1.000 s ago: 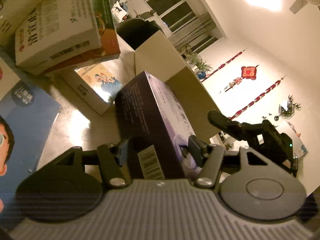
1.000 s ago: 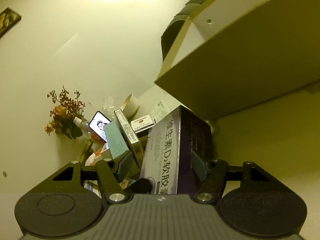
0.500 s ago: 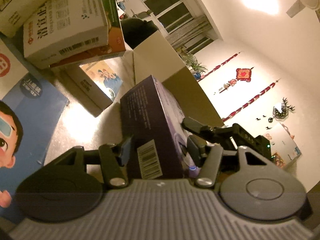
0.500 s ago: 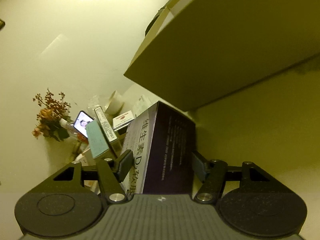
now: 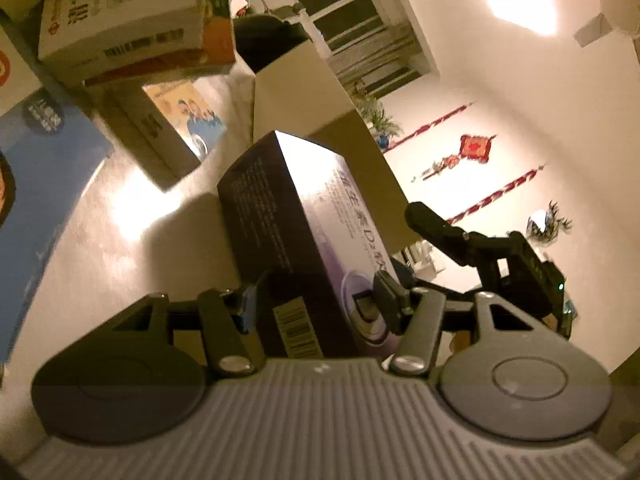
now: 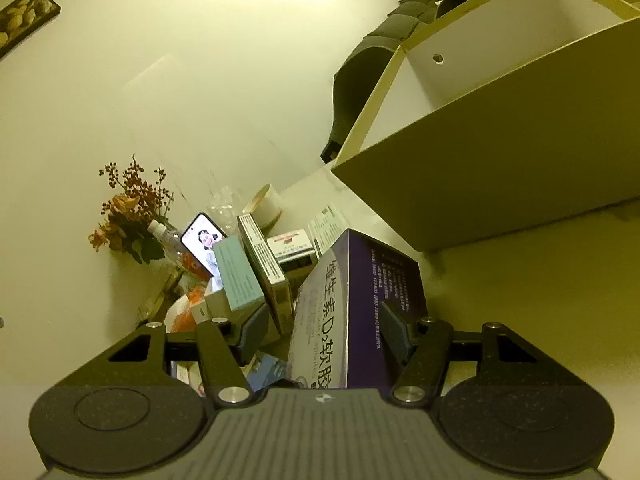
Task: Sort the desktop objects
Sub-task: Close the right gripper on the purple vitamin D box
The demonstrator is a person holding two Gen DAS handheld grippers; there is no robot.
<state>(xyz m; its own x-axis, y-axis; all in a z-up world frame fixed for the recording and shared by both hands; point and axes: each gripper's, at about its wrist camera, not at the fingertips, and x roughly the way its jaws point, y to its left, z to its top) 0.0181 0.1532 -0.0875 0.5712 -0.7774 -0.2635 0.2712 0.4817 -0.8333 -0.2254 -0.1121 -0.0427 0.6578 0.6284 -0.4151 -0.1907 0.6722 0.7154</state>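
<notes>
A dark purple box [image 5: 304, 216] with white lettering sits tilted between the fingers of my left gripper [image 5: 316, 304], whose pads press on its two sides. The same purple box [image 6: 360, 304] also lies between the fingers of my right gripper [image 6: 325, 330]. There the right pad rests against the box's dark side, while a gap separates the left pad from its light face. In the left wrist view the right gripper appears beside the box as a black finger [image 5: 432, 226].
An open cardboard carton [image 5: 316, 96] [image 6: 500, 160] stands just behind the purple box. Stacked medicine boxes [image 5: 120, 20], a flat picture box [image 5: 172, 132] and a blue booklet [image 5: 44, 184] lie on the table. A cluster of small boxes [image 6: 256, 276], a phone [image 6: 202, 240] and flowers [image 6: 128, 208] sit left.
The right gripper drew back, so the carton looks smaller and the purple box sits more to the right between its fingers. The left gripper keeps hold of the box.
</notes>
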